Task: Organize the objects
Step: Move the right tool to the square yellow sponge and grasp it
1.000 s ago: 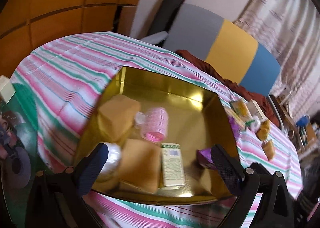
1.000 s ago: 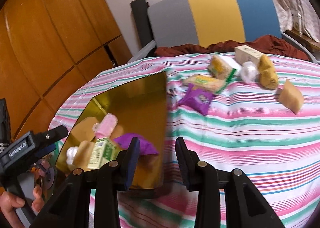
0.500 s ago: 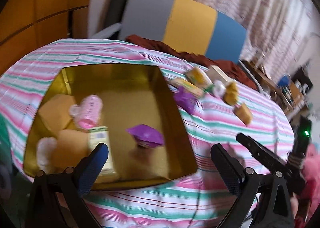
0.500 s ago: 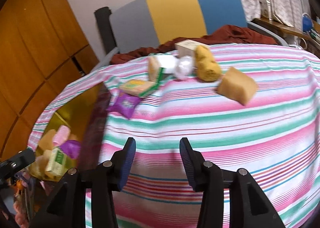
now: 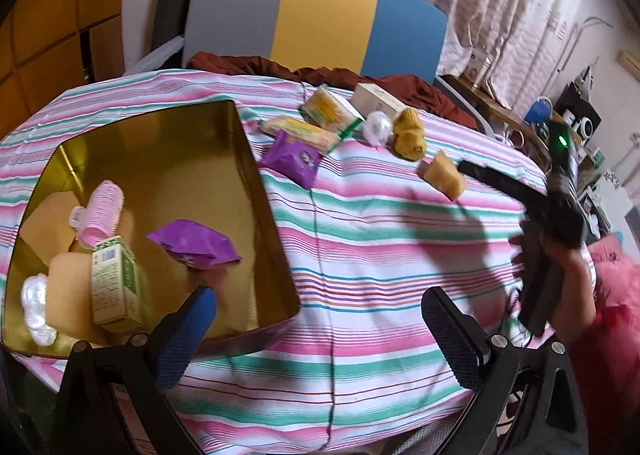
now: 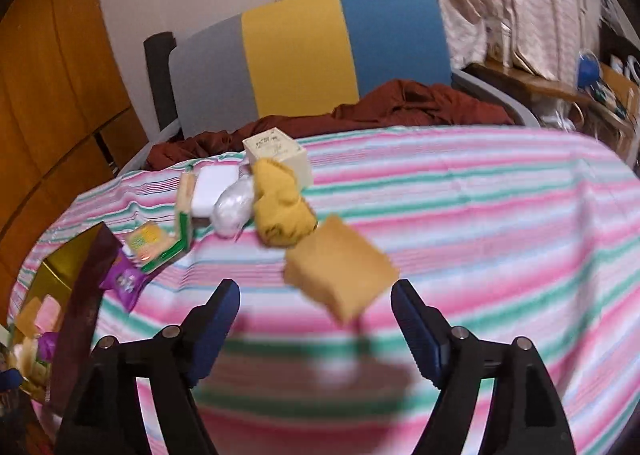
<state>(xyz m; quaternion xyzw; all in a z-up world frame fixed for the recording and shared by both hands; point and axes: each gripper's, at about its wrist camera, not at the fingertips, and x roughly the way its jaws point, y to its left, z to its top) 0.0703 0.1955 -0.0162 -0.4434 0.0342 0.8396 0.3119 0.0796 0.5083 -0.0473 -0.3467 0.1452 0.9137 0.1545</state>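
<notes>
My right gripper (image 6: 316, 319), jaws spread and empty, lines up on the sponge (image 6: 340, 275), probably next for the tin (image 5: 244, 159); closing comes next.

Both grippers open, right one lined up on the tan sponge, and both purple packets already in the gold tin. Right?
Not quite. Only one purple packet is in the gold tin; the other purple packet lies on the striped cloth beside it, as the left wrist view shows. The rest holds: the left gripper and right gripper are open, with the tan sponge ahead of the right one.
</notes>
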